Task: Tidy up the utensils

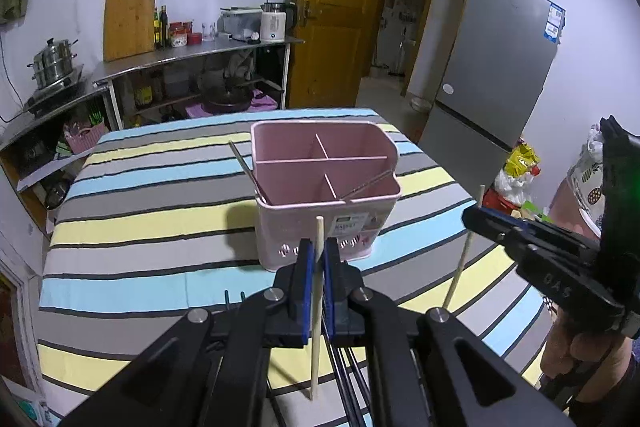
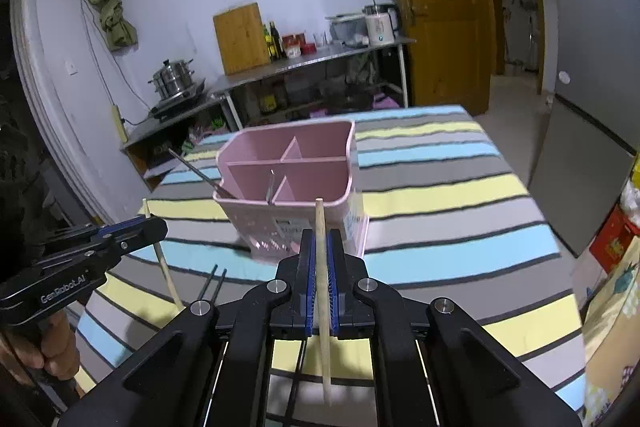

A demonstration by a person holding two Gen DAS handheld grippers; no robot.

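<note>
Two chopsticks held upright, one per gripper, short of the pink caddy.

Left gripper [image 1: 316,259]: clamped narrow on a pale chopstick [image 1: 317,307], long axis near vertical. Pink caddy [image 1: 326,183]: stands on the striped bench [image 1: 140,227] straight ahead of both grippers, open top divided into compartments, two thin metal sticks already leaning inside. Right gripper [image 2: 320,259]: clamped narrow on a second chopstick [image 2: 322,287], also near vertical. Both grippers look about equally near; each stick would go forward, then down.
</note>
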